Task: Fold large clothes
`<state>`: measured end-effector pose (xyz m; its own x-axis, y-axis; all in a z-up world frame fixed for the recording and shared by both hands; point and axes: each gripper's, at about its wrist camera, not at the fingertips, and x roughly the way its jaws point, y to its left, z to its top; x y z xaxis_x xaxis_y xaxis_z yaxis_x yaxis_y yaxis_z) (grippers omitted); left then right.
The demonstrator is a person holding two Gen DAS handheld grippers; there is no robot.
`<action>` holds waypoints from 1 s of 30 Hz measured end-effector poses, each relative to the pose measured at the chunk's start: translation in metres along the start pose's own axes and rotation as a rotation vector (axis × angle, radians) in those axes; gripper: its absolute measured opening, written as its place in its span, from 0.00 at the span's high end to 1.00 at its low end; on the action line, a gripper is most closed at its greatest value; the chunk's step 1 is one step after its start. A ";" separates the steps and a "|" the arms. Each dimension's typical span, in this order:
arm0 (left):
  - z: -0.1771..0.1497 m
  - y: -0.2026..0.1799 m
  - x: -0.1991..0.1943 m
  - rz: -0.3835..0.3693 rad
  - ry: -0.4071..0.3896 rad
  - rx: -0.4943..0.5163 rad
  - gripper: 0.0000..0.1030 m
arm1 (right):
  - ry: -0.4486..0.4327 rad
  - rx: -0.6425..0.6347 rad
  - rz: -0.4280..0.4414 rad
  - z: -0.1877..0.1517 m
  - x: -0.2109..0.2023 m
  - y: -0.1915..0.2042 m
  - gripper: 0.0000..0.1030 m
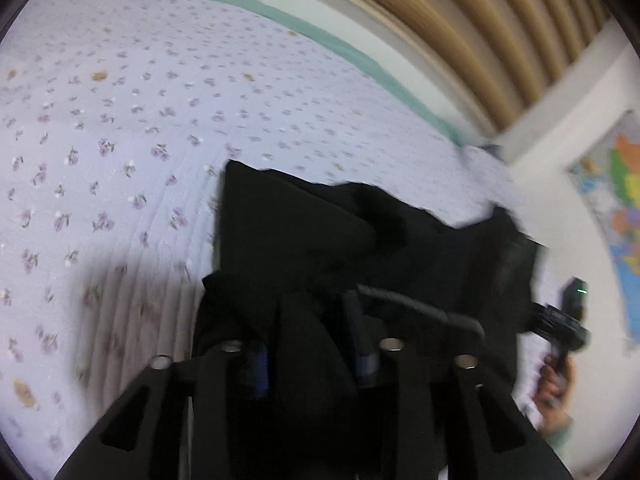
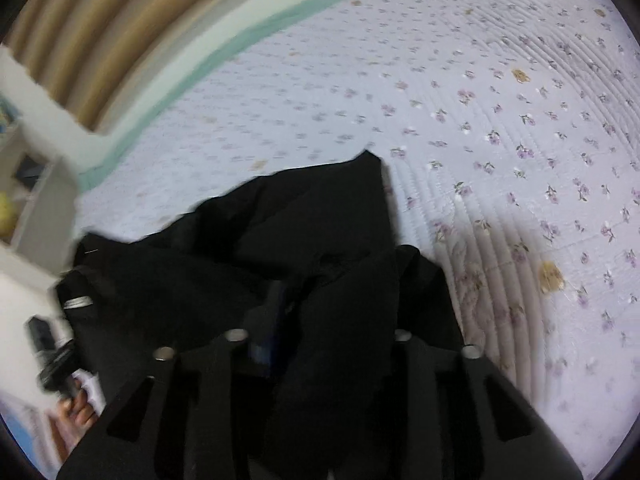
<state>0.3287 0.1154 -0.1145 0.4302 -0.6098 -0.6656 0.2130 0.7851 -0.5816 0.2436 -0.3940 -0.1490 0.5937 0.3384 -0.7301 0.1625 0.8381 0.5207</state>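
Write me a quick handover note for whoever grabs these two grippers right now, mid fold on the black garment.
Left gripper: jaws parted, a fold of the black garment hanging between the fingers; pads do not look clamped on it.
Right gripper: same, jaws parted with black cloth draped between and over the fingers.
Garment: lying bunched on the floral bedspread, near the bed's edge, both grippers at its near side.
Done: garment brought down onto the bed, apparently doubled over; how neat, blur hides.
Left: free both grippers from the cloth, smooth it, make the remaining folds.
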 end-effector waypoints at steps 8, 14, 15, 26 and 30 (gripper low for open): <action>-0.016 0.013 -0.098 -0.250 -0.122 0.062 0.25 | -0.133 -0.079 0.029 -0.023 -0.087 -0.012 0.18; -0.008 -0.005 -0.056 0.072 -0.101 0.152 0.25 | -0.164 -0.300 -0.113 -0.017 -0.048 0.020 0.17; -0.004 -0.004 -0.050 0.080 -0.107 0.141 0.25 | -0.171 -0.335 -0.142 -0.014 -0.040 0.023 0.17; 0.042 0.042 0.020 -0.133 0.011 -0.091 0.25 | -0.008 -0.254 0.010 0.061 0.056 -0.012 0.16; 0.033 0.034 0.017 -0.136 -0.033 -0.050 0.75 | -0.126 -0.338 -0.143 0.045 0.052 0.001 0.78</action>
<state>0.3729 0.1355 -0.1304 0.4287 -0.7058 -0.5639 0.2274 0.6884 -0.6887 0.3099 -0.3947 -0.1662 0.6793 0.1708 -0.7137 -0.0062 0.9738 0.2272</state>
